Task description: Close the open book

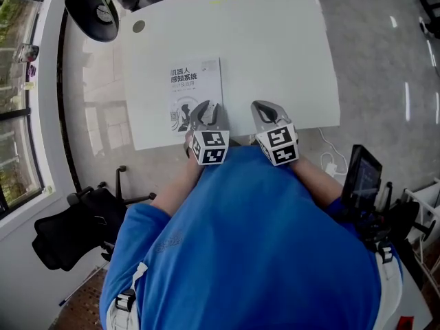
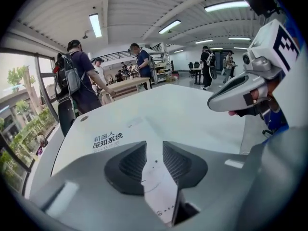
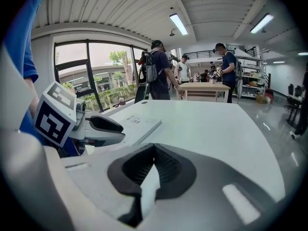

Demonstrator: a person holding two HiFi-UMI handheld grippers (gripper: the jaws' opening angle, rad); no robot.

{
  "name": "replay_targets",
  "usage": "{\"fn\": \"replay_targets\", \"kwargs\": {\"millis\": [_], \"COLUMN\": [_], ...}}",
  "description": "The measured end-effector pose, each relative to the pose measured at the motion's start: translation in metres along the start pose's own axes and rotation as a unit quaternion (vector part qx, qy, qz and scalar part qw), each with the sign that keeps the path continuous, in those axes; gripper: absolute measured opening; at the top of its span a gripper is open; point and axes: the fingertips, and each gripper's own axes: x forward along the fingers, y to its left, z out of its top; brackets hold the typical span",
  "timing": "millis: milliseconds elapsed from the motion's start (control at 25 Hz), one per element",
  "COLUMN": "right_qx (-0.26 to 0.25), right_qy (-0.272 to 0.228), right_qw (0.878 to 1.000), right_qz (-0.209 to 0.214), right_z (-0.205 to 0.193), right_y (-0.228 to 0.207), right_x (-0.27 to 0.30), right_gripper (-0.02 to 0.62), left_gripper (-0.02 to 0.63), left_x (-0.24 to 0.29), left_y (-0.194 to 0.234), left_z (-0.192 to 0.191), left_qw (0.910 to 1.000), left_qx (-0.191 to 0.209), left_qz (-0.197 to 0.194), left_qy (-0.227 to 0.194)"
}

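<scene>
The book [image 1: 196, 88] lies shut and flat on the white table [image 1: 275, 47], its white cover with dark print facing up. It also shows in the left gripper view as the book [image 2: 108, 141] and in the right gripper view as the book [image 3: 137, 124]. My left gripper [image 1: 205, 108] hovers over the book's near edge, and its jaws [image 2: 154, 146] stand open, with only the cover showing through the gap. To its right, at the table's front edge, is my right gripper [image 1: 263, 108]. Its tips [image 3: 154, 148] meet and hold nothing.
A black office chair [image 1: 75, 232] stands at the lower left and another black chair [image 1: 93, 9] at the table's far left corner. A dark screen on a stand [image 1: 361, 174] and cables sit at the right. Several people stand by a wooden table [image 3: 204, 86] beyond.
</scene>
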Motion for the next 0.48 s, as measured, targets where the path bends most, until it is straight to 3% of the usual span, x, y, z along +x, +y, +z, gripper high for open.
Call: {"fn": "replay_targets", "kwargs": {"millis": [240, 480], "right_qx": [0.002, -0.002], "right_qy": [-0.003, 0.003], "right_qw": [1.000, 1.000], "right_qz": [0.008, 0.023], "right_z": [-0.005, -0.012], "right_y": [-0.033, -0.050], "right_x": [-0.012, -0.014], "right_gripper": [0.003, 0.003], "left_gripper": [0.163, 0.161], "left_x": [0.024, 0.041], "left_y": [-0.025, -0.019], "left_z": [0.011, 0.007], "left_qw": [0.9969, 0.9900], "left_qx": [0.018, -0.009], "left_qz": [0.050, 0.104], "left_qy": [0.058, 0.096]}}
